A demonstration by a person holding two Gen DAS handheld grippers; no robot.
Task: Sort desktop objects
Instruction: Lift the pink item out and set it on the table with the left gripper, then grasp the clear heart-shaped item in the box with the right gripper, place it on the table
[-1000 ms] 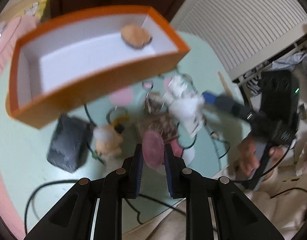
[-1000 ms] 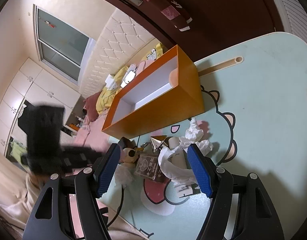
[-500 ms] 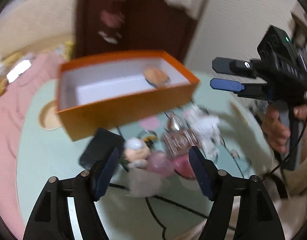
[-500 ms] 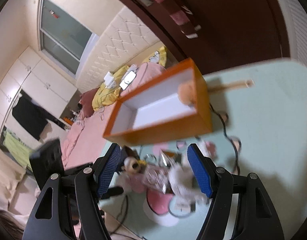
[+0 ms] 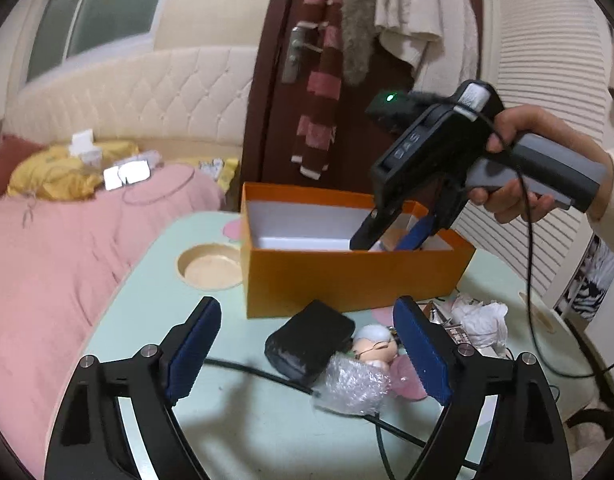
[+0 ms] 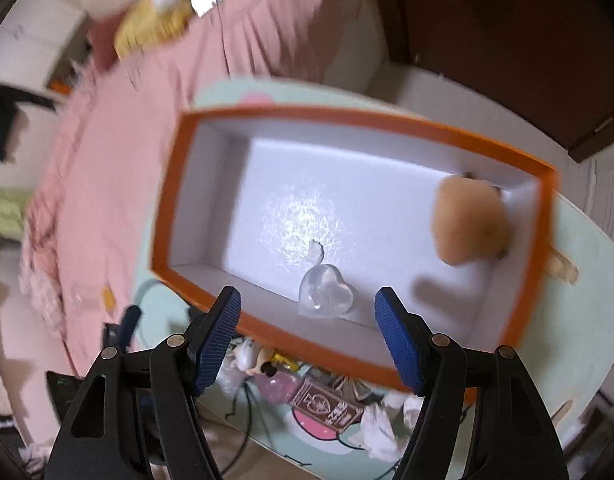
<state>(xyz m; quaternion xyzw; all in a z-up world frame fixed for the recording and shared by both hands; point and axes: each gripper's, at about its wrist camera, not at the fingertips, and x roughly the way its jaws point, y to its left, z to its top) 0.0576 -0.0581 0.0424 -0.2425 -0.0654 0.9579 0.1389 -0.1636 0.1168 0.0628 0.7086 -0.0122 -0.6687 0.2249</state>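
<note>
Between our left gripper's (image 5: 307,360) pads, whose jaws have just been opening and now stand wide and empty: a black soft pouch (image 5: 309,342), a crumpled wad of clear bubble wrap (image 5: 357,388), and a small pale-haired doll figure (image 5: 375,346), all touching in a heap on the mint-green table (image 5: 147,304). We judge the wrap light and springy; the figure light, rigid, best pinched across its head. Further right, crumpled white tissue (image 5: 481,318). Behind the heap, the orange cardboard box with white lining (image 5: 347,276).

Our right gripper (image 6: 309,334), jaws apart and empty, hovers over that box's near wall. Inside: a clear heart-shaped plastic piece (image 6: 326,291), likely slippery, and a tan plush toy (image 6: 469,226) at the far right end.

The right-wrist view is blurred; items below the box's near wall are partly hidden.
</note>
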